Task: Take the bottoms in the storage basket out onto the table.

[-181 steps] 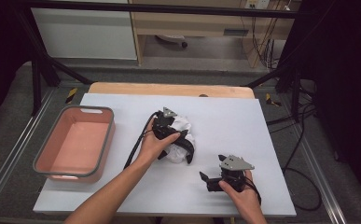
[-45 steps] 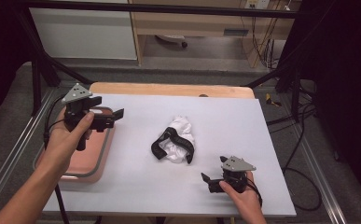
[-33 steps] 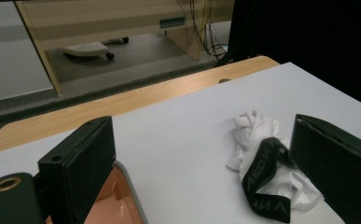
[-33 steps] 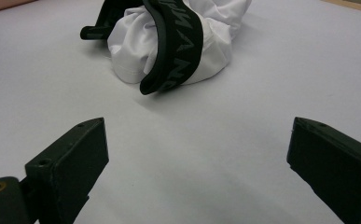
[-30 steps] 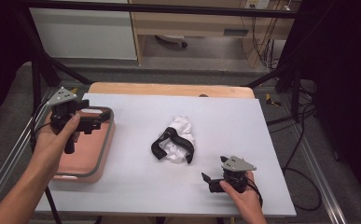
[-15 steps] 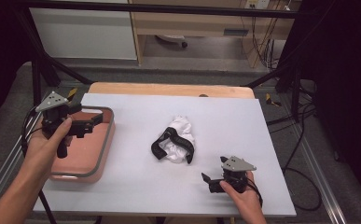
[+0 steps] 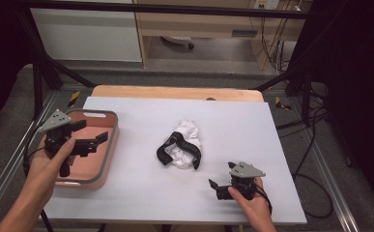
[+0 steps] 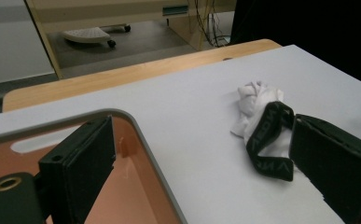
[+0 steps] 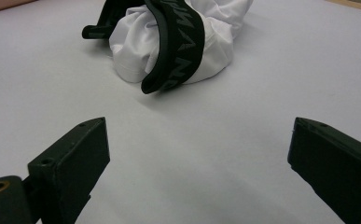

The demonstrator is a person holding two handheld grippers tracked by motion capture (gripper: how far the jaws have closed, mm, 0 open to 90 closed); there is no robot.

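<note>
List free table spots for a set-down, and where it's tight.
Bare white table on the far strip behind the crumpled white garment, and between it and the pink bin. Tight at the near right around the right gripper, and over the bin, where the left gripper hovers.

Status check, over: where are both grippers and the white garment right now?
Left gripper open over the pink bin. Right gripper open, low on the table. White garment with black waistband lies mid-table, untouched. Nothing in the way.

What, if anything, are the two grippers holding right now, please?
Nothing: the left gripper and right gripper are both open and empty; the white garment lies untouched.
</note>
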